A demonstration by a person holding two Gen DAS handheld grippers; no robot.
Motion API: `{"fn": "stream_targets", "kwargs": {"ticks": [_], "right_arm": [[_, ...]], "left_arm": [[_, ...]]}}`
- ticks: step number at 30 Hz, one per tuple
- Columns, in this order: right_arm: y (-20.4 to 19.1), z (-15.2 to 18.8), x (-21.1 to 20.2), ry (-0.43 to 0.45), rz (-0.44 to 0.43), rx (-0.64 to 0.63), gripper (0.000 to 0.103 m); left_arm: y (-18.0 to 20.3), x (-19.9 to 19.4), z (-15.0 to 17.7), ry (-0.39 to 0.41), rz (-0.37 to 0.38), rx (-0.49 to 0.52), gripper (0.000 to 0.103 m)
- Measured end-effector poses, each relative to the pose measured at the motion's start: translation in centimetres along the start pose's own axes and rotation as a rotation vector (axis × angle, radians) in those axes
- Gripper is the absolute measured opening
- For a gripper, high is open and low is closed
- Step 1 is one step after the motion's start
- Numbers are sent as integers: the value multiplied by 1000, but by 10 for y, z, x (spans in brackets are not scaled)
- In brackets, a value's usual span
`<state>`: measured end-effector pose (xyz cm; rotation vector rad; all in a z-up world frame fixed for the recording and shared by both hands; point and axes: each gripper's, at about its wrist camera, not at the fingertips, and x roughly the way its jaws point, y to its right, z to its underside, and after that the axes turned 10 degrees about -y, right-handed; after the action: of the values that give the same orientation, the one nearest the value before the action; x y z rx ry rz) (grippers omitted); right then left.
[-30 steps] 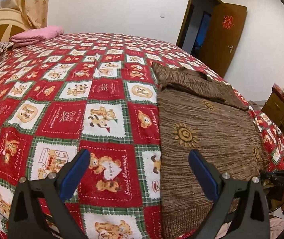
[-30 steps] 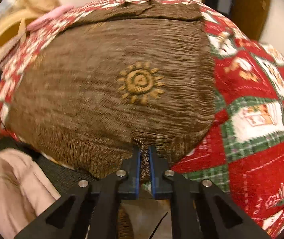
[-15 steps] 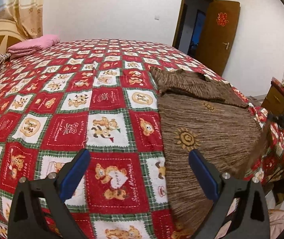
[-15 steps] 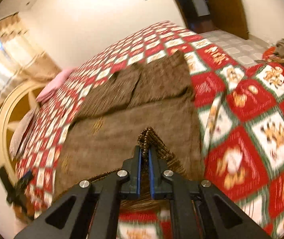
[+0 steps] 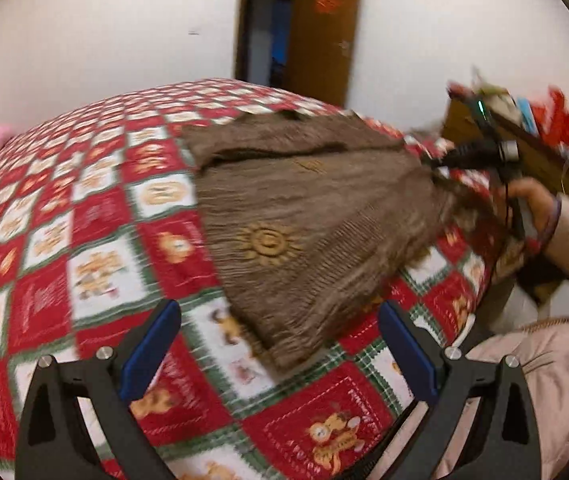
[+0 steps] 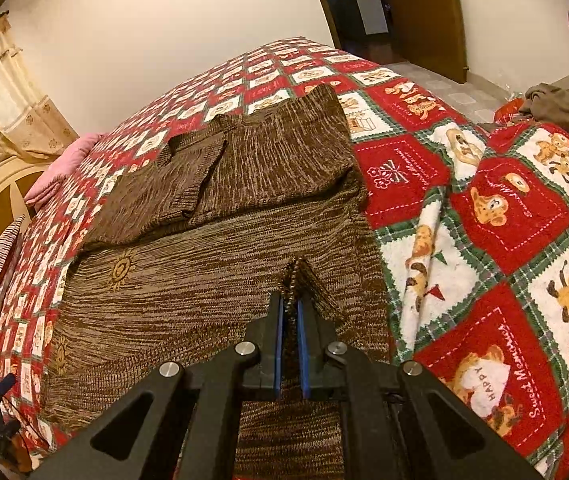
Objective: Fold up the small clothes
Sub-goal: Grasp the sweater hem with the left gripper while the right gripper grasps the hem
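The brown sweater (image 6: 204, 280) lay on the bed's quilt (image 6: 504, 220), sleeves already folded across its chest. The right tongs (image 6: 290, 308) pinched its raised hem corner; the left tongs (image 5: 280, 344) gaped empty beside the sweater. The hem-to-collar fold remained.

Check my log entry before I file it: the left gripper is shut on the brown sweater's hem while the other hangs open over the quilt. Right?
Wrong side. The right wrist view shows the right gripper shut on the brown sweater; the left gripper hangs open over the quilt.
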<state>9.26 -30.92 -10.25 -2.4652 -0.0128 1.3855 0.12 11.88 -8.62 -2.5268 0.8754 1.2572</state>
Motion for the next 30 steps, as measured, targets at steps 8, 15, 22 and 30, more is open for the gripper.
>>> {"fn": "stream_targets", "kwargs": {"ticks": [8, 15, 22, 30], "right_arm": [[2, 6, 1, 6, 7, 5, 6], [8, 9, 3, -1, -10, 17, 6], [9, 11, 4, 1, -17, 22, 6], [9, 12, 4, -4, -22, 28, 6]], "left_arm": [[-24, 36, -2, -70, 95, -318, 70], [-6, 32, 8, -41, 61, -310, 50], [-16, 36, 5, -12, 40, -348, 30], [-4, 36, 5, 11, -3, -280, 22]]}}
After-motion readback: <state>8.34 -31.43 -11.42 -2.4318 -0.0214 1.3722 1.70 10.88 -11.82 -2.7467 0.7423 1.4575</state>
